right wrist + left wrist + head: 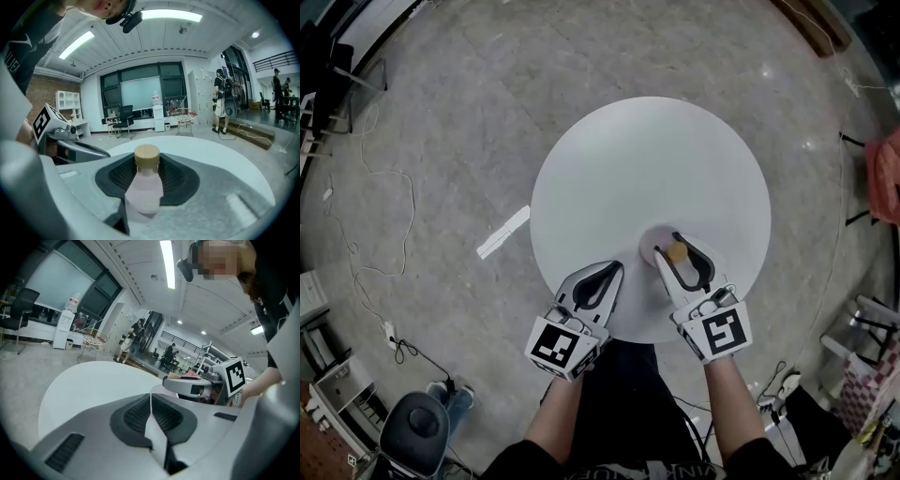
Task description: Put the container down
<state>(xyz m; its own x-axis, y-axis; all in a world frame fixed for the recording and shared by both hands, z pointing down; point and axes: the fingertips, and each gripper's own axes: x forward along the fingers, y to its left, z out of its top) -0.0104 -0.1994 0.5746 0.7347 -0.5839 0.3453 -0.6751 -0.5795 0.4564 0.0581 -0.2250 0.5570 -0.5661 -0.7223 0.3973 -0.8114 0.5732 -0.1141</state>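
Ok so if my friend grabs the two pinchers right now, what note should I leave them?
Left gripper: jaws together, nothing in them, at the near edge of the round white table.
Right gripper: closed on the pink bottle with the tan cap, upright, over the near part of the table.
Done: the bottle is brought over the table.
Left: whether its bottom touches the table can't be seen. Probably lower it gently until it stands, open the jaws, and pull the gripper back.
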